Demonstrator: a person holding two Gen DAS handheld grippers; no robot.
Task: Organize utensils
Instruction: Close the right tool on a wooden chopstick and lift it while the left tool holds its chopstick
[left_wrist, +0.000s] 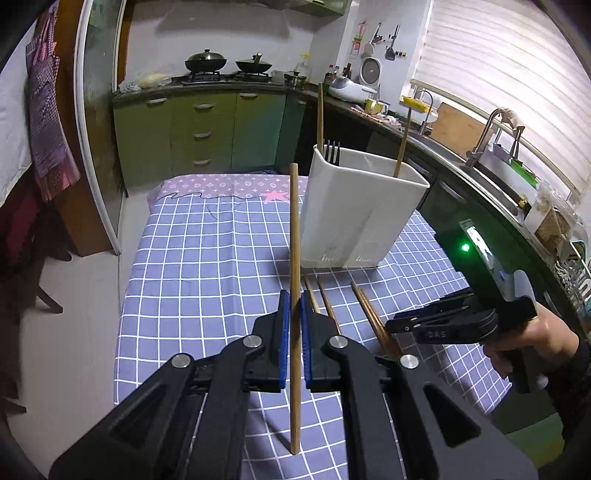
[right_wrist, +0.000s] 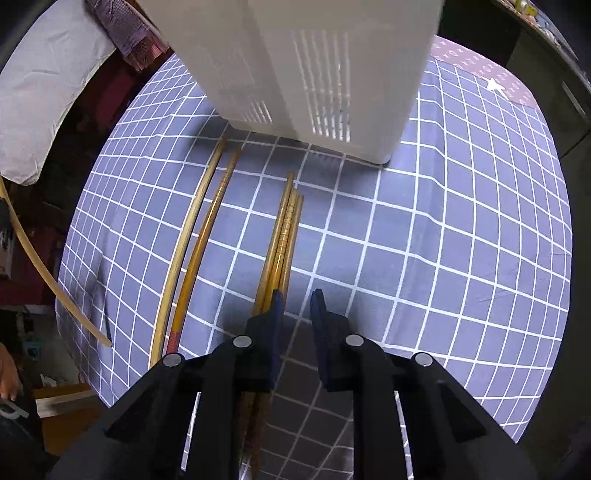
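Observation:
My left gripper (left_wrist: 294, 317) is shut on a wooden chopstick (left_wrist: 294, 240) and holds it upright above the table, just left of the white utensil holder (left_wrist: 354, 214). The holder has a fork (left_wrist: 331, 151) and two chopsticks (left_wrist: 402, 144) standing in it. My right gripper (right_wrist: 297, 295) is open and empty, low over the table beside a bundle of three chopsticks (right_wrist: 284, 232); it also shows in the left wrist view (left_wrist: 391, 325). Two more chopsticks (right_wrist: 199, 240) lie to the left. The holder (right_wrist: 314, 74) stands just beyond them.
The table carries a blue checked cloth (left_wrist: 207, 258). A kitchen counter with a sink (left_wrist: 491, 177) runs along the right. Green cabinets (left_wrist: 199, 129) and a stove with pans stand behind. The held chopstick shows at the left of the right wrist view (right_wrist: 44, 273).

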